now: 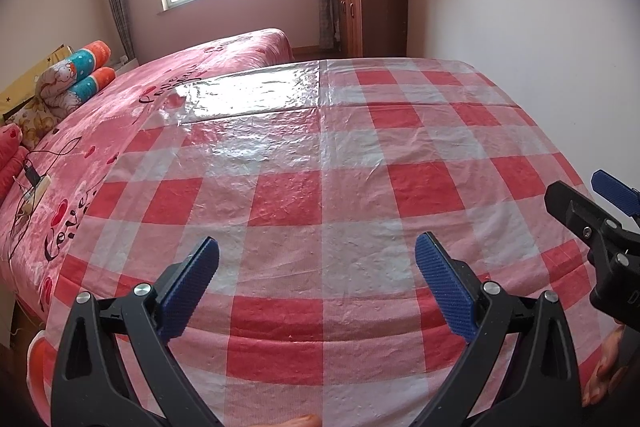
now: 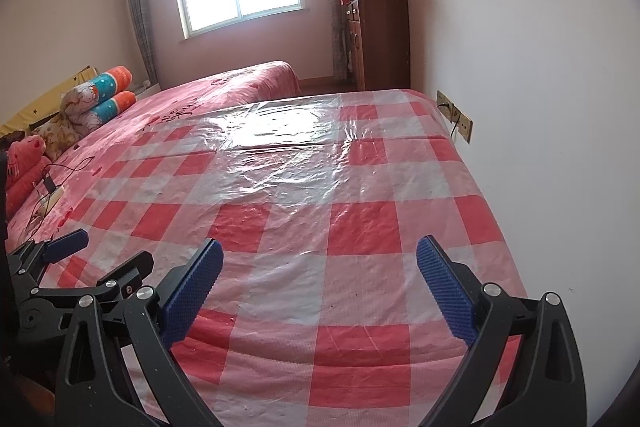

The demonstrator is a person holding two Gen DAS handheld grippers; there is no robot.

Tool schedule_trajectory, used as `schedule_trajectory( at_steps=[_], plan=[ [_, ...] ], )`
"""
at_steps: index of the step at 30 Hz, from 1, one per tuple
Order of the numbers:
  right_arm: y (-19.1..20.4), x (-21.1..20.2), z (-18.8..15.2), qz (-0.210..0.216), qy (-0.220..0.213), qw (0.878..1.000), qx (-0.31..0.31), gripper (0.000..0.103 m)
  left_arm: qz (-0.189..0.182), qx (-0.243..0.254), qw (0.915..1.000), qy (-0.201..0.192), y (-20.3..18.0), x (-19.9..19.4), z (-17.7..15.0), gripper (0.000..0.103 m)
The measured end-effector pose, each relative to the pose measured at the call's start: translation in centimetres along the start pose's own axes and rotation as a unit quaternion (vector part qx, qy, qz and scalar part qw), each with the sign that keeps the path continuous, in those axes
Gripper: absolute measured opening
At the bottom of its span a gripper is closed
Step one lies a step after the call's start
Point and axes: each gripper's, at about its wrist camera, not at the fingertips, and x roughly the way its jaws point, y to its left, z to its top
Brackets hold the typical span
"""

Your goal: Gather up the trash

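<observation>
A table with a red-and-white checked plastic cloth (image 1: 320, 187) fills both views (image 2: 340, 187). I see no piece of trash on it in either view. My left gripper (image 1: 318, 245) hovers over the table's near edge, open, with nothing between its blue pads. My right gripper (image 2: 320, 245) is also open and holds nothing. It is beside the left one, to its right (image 1: 576, 185). The left gripper (image 2: 114, 247) shows at the lower left of the right wrist view. A hand (image 1: 604, 367) holds the right gripper.
A bed with a pink cover (image 1: 120, 115) adjoins the table on the left, with rolled quilts (image 1: 80, 75) and a power strip with cables (image 1: 34, 187). The white wall (image 2: 540, 107) with sockets (image 2: 456, 115) runs along the table's right side. A wooden cabinet (image 1: 372, 7) stands behind.
</observation>
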Motion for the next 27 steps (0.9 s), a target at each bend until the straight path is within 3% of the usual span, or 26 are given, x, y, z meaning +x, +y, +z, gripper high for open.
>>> schedule_trajectory(
  at_steps=[12, 22, 27],
  plan=[
    [0.2, 1.1, -0.1, 0.000, 0.018, 1.000, 0.001, 0.096, -0.010, -0.007, 0.9999, 0.000, 0.3, 0.9, 0.1, 0.099],
    [0.0, 4.4, 0.3, -0.017, 0.088, 0.996, 0.020, 0.096, 0.004, -0.013, 0.9977, 0.066, 0.4, 5.1, 1.0, 0.099],
    [0.2, 6.0, 0.1, -0.022, 0.124, 0.992, 0.024, 0.098, -0.016, -0.032, 0.9958, 0.084, 0.9, 6.0, 1.1, 0.099]
  ],
)
